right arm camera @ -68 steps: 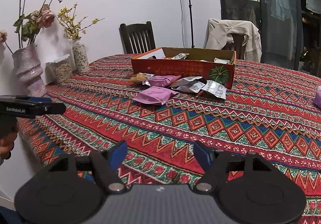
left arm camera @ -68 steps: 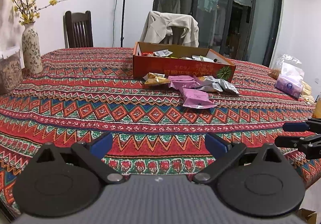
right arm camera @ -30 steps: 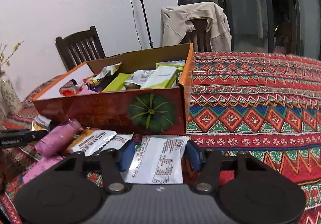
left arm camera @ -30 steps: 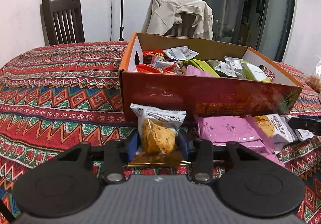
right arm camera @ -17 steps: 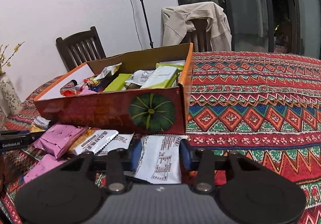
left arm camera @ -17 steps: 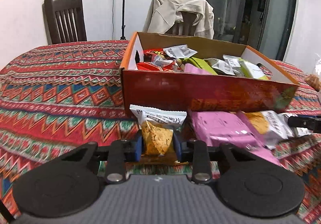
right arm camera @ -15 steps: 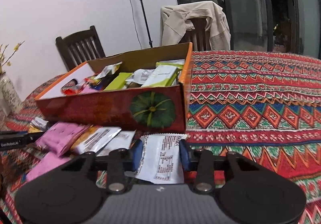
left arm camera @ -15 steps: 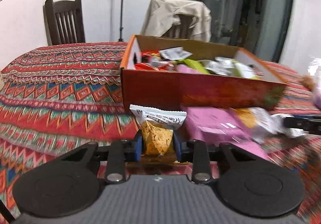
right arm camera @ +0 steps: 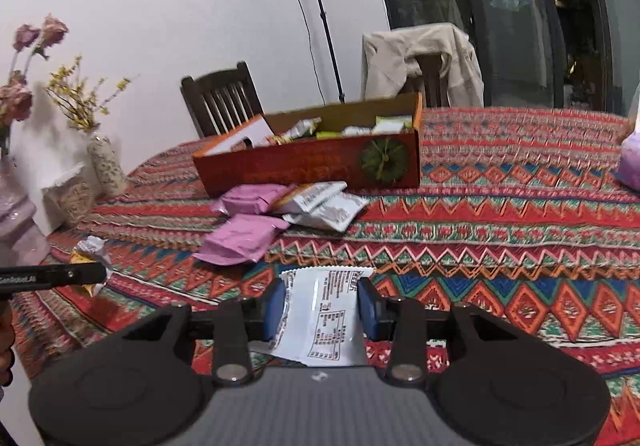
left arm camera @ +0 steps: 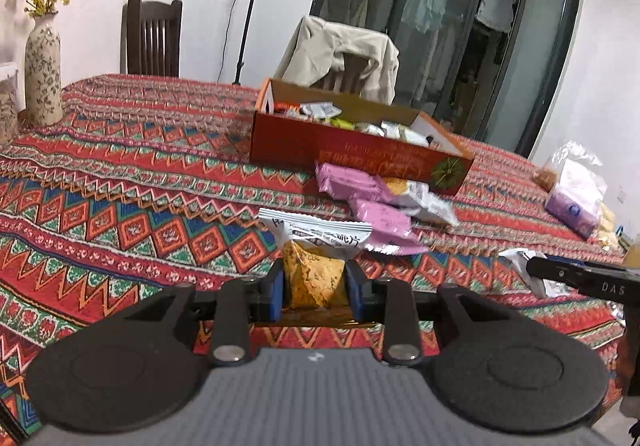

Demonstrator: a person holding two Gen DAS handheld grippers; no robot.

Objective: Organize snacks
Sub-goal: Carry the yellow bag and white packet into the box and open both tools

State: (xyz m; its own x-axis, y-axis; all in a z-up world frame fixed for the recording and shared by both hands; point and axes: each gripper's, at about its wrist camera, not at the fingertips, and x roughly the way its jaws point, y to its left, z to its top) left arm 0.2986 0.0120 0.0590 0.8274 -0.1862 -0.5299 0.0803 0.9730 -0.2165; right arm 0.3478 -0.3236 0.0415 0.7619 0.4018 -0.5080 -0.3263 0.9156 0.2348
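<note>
My left gripper (left arm camera: pixel 314 288) is shut on a clear snack packet with an orange cracker inside and a white printed top (left arm camera: pixel 313 266), held above the patterned tablecloth. My right gripper (right arm camera: pixel 321 312) is shut on a white snack packet with black print (right arm camera: pixel 325 320). Farther back stands the orange cardboard box (left arm camera: pixel 360 154) (right arm camera: pixel 312 162) holding several snacks. In front of the box lie pink packets (left arm camera: pixel 382 212) (right arm camera: pixel 242 236) and white packets (left arm camera: pixel 424 198) (right arm camera: pixel 328 208). The other gripper's tip shows at the right edge of the left wrist view (left arm camera: pixel 580 278) and at the left edge of the right wrist view (right arm camera: pixel 52 274).
A patterned vase with yellow flowers (left arm camera: pixel 42 74) and a pale vase (right arm camera: pixel 16 214) stand at the table's left side. A dark wooden chair (left arm camera: pixel 152 36) and a chair draped with a beige jacket (left arm camera: pixel 344 54) stand behind the table. A plastic bag of goods (left arm camera: pixel 572 186) lies at the right.
Both grippers closed on their packets beside the box, then pulled back and up from it with the packets held; the box and loose snacks now look farther away.
</note>
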